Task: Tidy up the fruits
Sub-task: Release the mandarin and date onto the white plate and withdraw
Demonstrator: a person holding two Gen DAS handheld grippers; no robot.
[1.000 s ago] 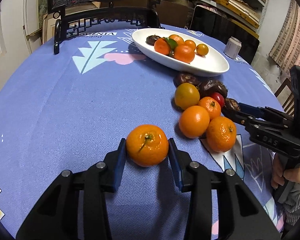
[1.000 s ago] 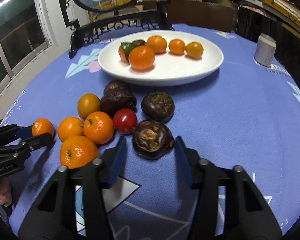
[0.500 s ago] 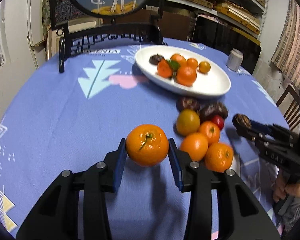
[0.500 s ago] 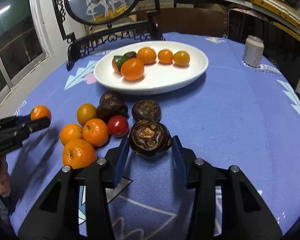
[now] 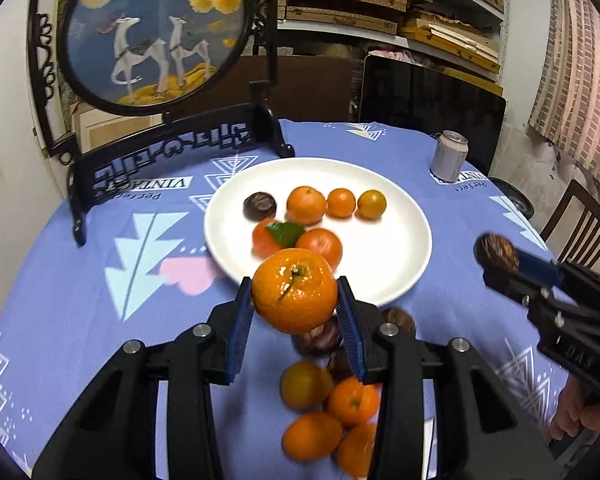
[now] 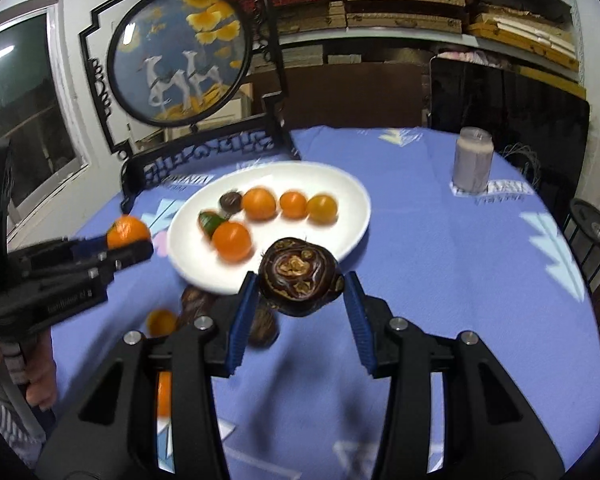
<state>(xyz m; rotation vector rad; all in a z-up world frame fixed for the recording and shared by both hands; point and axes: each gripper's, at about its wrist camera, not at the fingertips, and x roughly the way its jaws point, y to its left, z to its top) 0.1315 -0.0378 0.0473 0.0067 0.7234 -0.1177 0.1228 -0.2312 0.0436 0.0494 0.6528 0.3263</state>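
My left gripper is shut on an orange tangerine and holds it in the air over the near rim of the white plate. My right gripper is shut on a dark brown wrinkled fruit, also lifted, just short of the plate. The plate holds several oranges, one with a green leaf, and one dark fruit. A pile of loose oranges and dark fruits lies on the cloth below my left gripper.
A black framed deer screen stands behind the plate at the back left. A silver can stands at the back right. The round table has a blue patterned cloth. A chair stands at the right.
Both grippers have risen off the table with their fruits and moved forward toward the plate. The fruit pile now lies below and behind the fingers.
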